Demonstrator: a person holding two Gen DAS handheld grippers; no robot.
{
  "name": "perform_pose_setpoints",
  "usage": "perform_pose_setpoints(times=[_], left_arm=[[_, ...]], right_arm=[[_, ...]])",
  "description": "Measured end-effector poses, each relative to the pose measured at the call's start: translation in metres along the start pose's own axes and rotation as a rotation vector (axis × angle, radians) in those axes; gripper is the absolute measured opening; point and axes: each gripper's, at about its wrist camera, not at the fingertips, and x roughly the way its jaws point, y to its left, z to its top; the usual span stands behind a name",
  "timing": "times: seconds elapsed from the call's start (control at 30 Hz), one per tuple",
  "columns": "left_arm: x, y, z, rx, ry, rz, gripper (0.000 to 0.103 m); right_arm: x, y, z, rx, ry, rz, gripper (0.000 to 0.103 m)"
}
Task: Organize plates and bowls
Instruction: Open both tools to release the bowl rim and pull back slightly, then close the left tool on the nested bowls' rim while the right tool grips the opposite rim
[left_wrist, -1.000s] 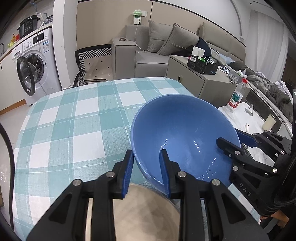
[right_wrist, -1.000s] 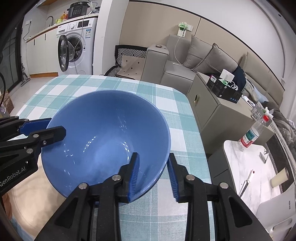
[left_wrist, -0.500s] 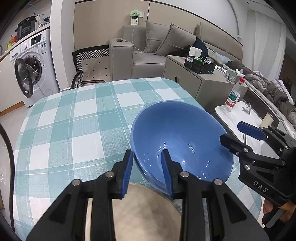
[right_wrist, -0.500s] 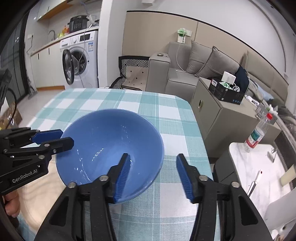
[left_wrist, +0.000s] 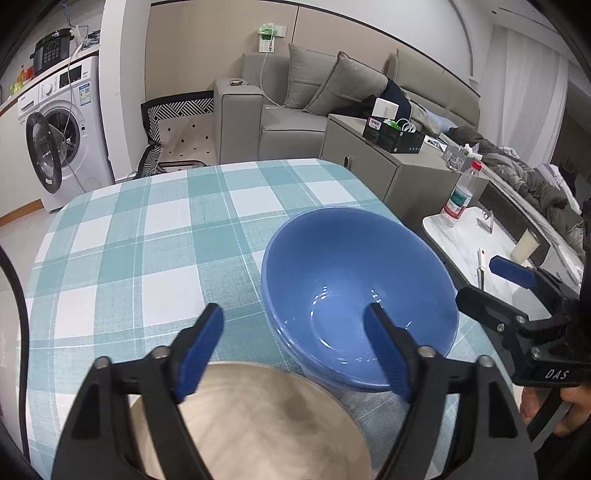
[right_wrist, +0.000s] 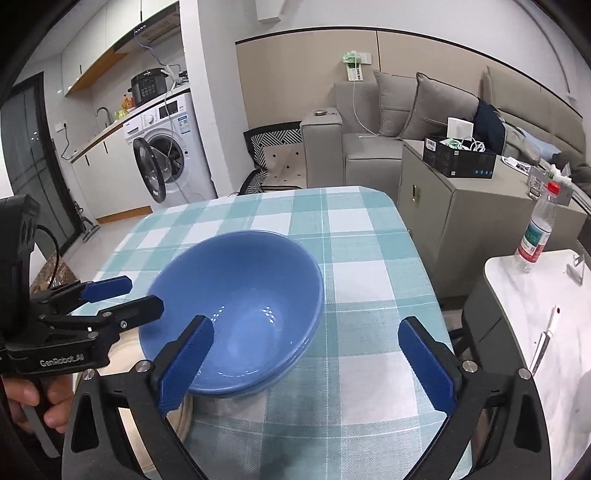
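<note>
A blue bowl (left_wrist: 354, 291) (right_wrist: 236, 306) rests on the checked tablecloth, and a second blue rim shows just under it, like a nested bowl. Near me, beside it, lies a beige plate (left_wrist: 251, 421) (right_wrist: 123, 350). My left gripper (left_wrist: 293, 309) (right_wrist: 142, 293) straddles the bowl's near-left rim; its jaws are opening and the pads are off the rim. My right gripper (right_wrist: 306, 322) (left_wrist: 478, 278) is at the bowl's right side, jaws opening wide. One of its fingers hangs over the bowl's wall without touching it. A hand holds each gripper.
The table (left_wrist: 155, 236) drops off close to the bowl on the right. Beyond that edge stand a white side table (right_wrist: 524, 295) with a bottle (right_wrist: 535, 232) and a grey cabinet (right_wrist: 461, 206). A sofa and a washing machine (left_wrist: 59, 144) are behind.
Both grippers were shut on the blue bowl's rim and have let go, spreading wide. The bowl sank from a tilted, lifted pose to rest level. The right gripper drew back.
</note>
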Motion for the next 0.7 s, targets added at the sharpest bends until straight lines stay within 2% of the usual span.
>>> perform_pose_setpoints(times=[0.1, 0.2, 0.27, 0.7], left_arm=[[0.001, 0.000, 0.001, -0.003, 0.005, -0.006, 0.090], [0.001, 0.000, 0.001, -0.004, -0.021, 0.027, 0.092], [0.002, 0.002, 0.001, -0.016, -0.022, 0.025, 0.102], [0.016, 0.007, -0.002, -0.031, 0.013, 0.028, 0.103]], right_arm=[[-0.001, -0.001, 0.000, 0.008, -0.015, 0.001, 0.102], [-0.001, -0.002, -0.002, 0.003, -0.022, 0.023, 0.102], [0.001, -0.002, -0.004, -0.001, -0.020, 0.025, 0.102], [0.021, -0.013, -0.009, 0.029, 0.022, 0.055, 0.102]])
